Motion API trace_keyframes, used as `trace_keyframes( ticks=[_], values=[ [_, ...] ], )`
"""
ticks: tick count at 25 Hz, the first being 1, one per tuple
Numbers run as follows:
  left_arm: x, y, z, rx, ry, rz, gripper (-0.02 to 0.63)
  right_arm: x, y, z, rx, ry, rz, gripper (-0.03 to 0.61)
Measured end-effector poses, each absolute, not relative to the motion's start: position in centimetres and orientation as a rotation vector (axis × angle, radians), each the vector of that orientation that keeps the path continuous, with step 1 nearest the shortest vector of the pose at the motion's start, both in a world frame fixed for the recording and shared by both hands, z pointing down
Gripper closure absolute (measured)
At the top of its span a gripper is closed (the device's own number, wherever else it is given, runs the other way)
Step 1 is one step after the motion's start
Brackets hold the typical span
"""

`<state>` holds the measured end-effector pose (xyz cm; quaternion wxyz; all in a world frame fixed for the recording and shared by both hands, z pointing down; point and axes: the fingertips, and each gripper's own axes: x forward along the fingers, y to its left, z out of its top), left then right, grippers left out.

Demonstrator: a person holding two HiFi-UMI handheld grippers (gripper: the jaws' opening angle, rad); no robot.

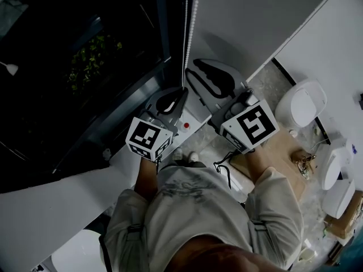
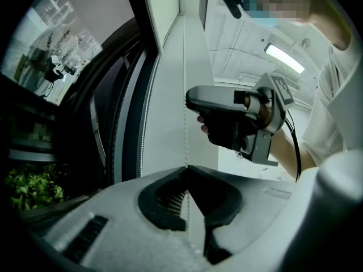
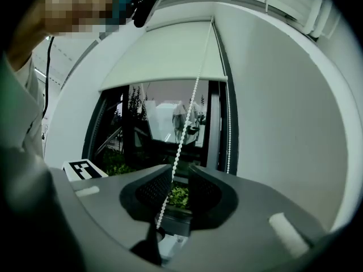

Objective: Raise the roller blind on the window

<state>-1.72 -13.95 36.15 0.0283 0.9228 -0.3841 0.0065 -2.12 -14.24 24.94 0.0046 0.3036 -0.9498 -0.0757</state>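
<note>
Left gripper (image 2: 186, 168) is clamping the chain (image 2: 185, 67) low, right gripper (image 3: 180, 171) is sitting higher, jaws apart around the same vertical run, not pinching, chain leading up to the partly raised blind (image 3: 164, 55).

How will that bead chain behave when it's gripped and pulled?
The bead chain is probably floppy: a thin strand of small beads passing loosely through the open right claw. Its beads likely resist slipping; the left claw is shut on it.
</note>
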Motion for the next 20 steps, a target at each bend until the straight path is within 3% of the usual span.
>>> trace_keyframes(
  ticks=[7, 13, 20],
  values=[
    [-1.1, -14.3, 36.3, 2.853, -1.174, 0.026, 0.6, -2.4, -14.8, 22.5, 0.928, -3.036, -0.247, 0.477],
    [-0.7, -14.3, 36.3, 2.858, -1.161, 0.014, 0.6, -2.4, -15.1, 22.2, 0.889, -3.087, -0.195, 0.565],
    [-0.4, -14.6, 37.3, 2.843, -1.154, 0.028, 0.6, -2.2, -15.2, 23.4, 0.923, -3.07, -0.254, 0.568]
  ],
)
